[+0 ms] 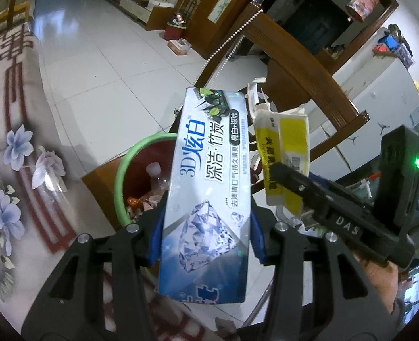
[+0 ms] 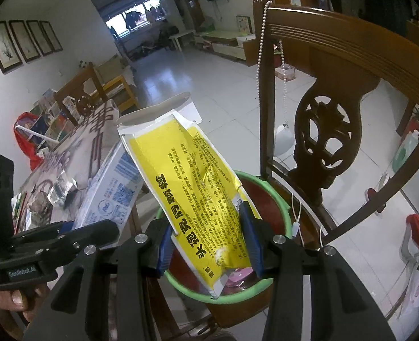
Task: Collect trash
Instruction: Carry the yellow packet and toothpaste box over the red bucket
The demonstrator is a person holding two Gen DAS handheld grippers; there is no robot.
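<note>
Left gripper [image 1: 206, 236] clamped, angled down; right gripper [image 2: 209, 244] clamped, angled down, just beside it

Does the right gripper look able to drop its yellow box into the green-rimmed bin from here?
Probably yes: the right gripper holds the yellow box above the green-rimmed bin, with nothing between them.

I see a blue-white toothpaste box [image 1: 206, 187] held upright above a green-rimmed red bin [image 1: 124, 170] of wrappers; beside it a torn, flattened yellow carton [image 2: 198, 196] tilts over the bin.

Left tool [image 1: 206, 236] black with blue pads, silver screws, right tool [image 2: 210, 244] alike
</note>
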